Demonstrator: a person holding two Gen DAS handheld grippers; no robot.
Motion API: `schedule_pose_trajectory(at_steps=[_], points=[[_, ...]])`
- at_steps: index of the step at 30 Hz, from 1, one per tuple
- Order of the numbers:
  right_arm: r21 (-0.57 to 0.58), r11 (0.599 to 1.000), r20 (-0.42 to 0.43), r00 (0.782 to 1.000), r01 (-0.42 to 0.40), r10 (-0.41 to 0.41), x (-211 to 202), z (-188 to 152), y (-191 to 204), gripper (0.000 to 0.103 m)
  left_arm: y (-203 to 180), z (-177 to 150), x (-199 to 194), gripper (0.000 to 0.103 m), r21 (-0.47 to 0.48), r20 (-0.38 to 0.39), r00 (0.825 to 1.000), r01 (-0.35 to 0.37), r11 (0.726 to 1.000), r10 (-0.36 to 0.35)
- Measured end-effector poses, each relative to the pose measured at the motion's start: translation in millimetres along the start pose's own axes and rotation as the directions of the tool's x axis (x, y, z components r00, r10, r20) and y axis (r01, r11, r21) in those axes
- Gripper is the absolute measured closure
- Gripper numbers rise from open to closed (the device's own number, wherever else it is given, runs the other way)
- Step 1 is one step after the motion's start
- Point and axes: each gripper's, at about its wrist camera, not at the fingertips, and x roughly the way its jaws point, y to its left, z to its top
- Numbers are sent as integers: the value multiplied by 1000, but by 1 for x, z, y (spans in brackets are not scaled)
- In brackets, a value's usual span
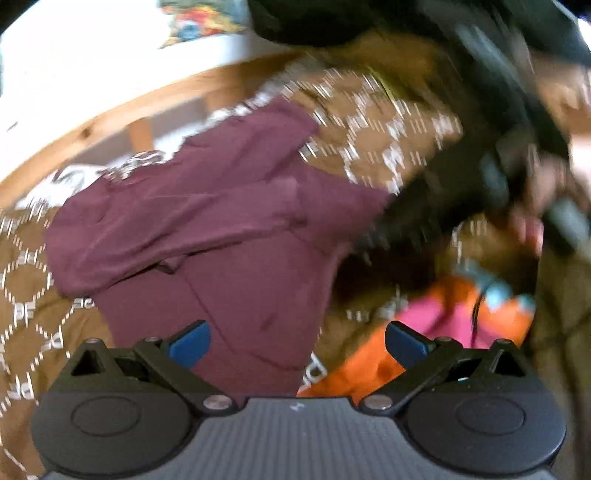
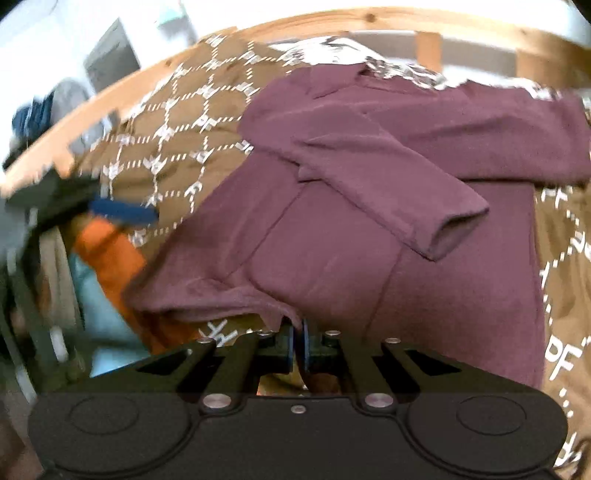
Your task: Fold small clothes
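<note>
A maroon long-sleeved shirt lies on a brown patterned bedspread, with both sleeves folded across its body. My left gripper is open and empty, hovering over the shirt's lower edge. My right gripper is shut on the shirt's bottom hem, lifting it slightly. The left gripper shows blurred at the left of the right wrist view. The right gripper and hand show blurred at the right of the left wrist view.
An orange and pink garment lies beside the shirt, also in the right wrist view. A light blue cloth lies by it. A wooden bed rail runs along the far side.
</note>
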Motion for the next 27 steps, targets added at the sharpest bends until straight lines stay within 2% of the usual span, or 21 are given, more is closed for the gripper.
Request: schedule_pose_trajectory(at_steps=[4,7,9,10,11,13,14,16,20,23,24,27], points=[[42,999,19,999,-31,30,-3,0,-8,99,-18,-4,27,8,89,-90,993,-66,994,74],[51,998,31,999,-40,39,-7,-4,-8,99,-22,-9,44,16,99,-153,973,-161,982,175],[57,997,41,998,-47,45,-7,-2,-7,99,-18,-10,50,17,82,-174,964,-192,978,203],[60,997,46,998,-51,48,-6,-1,-7,99,-16,-9,50,22,64,-178,962,-199,978,207],[62,997,50,997,-55,52,-7,-1,-7,99,-14,-9,49,26,50,-177,960,-210,976,216],[62,997,53,997,-54,50,-7,-2,-7,98,-7,-10,44,41,37,-165,957,-238,971,241],[62,997,54,997,-51,48,-7,-2,-7,98,-6,-9,40,45,27,-153,957,-243,970,244],[67,997,58,997,-45,42,-7,-3,-7,98,-4,-8,31,58,13,-127,959,-253,967,252],[69,997,68,997,-31,27,-8,-6,-7,98,-1,-6,17,73,0,-84,947,-311,950,310],[59,998,86,996,-20,15,-11,-7,-4,98,6,-6,10,94,-39,-69,944,-325,945,322],[49,999,90,996,-14,10,-12,-7,-2,98,9,-5,8,98,-58,-55,947,-319,946,316],[-32,999,84,996,40,-37,-9,-8,13,96,16,-3,2,99,-106,-21,948,-318,942,317]])
